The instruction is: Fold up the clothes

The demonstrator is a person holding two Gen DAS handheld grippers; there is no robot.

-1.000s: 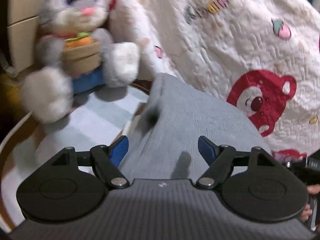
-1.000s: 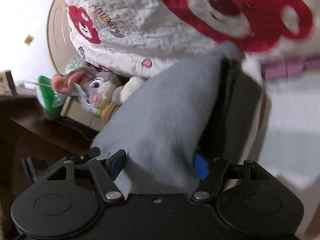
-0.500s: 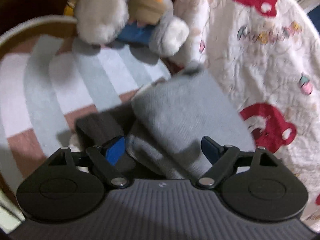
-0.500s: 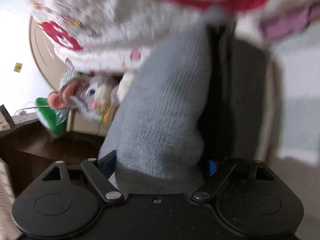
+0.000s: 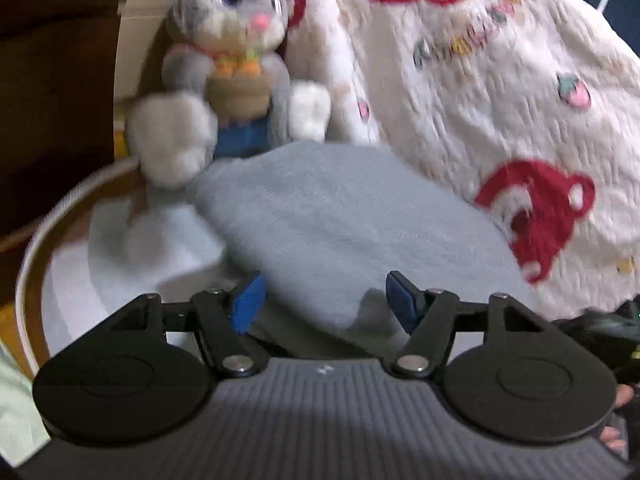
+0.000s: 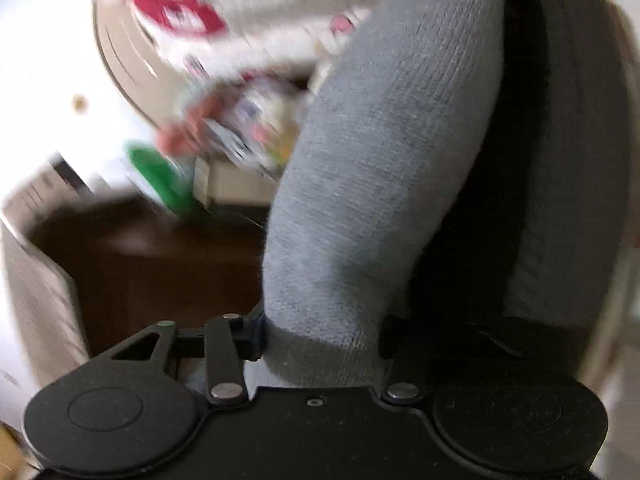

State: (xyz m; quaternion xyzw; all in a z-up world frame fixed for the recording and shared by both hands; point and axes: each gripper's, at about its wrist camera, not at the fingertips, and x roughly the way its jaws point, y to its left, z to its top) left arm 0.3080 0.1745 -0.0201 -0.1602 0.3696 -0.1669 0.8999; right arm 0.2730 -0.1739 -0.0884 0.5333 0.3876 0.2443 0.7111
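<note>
In the left wrist view the left gripper [image 5: 324,300] sits at the bottom centre with its blue fingertips [image 5: 247,300] spread apart, and a corner of the grey knitted garment [image 5: 340,224] lies between them without being pinched. The garment spreads across the middle of the frame, over a pale striped mat [image 5: 120,256] at lower left and against a white quilt with red bear prints [image 5: 500,92] that fills the upper right. A grey plush rabbit [image 5: 228,80] sits upright at upper left, its feet just beside the garment's far edge. In the right wrist view, blurred by motion, the right gripper [image 6: 320,340] at the bottom is closed on the garment [image 6: 392,152], which rises in a thick fold from the fingers toward the upper right of the frame
</note>
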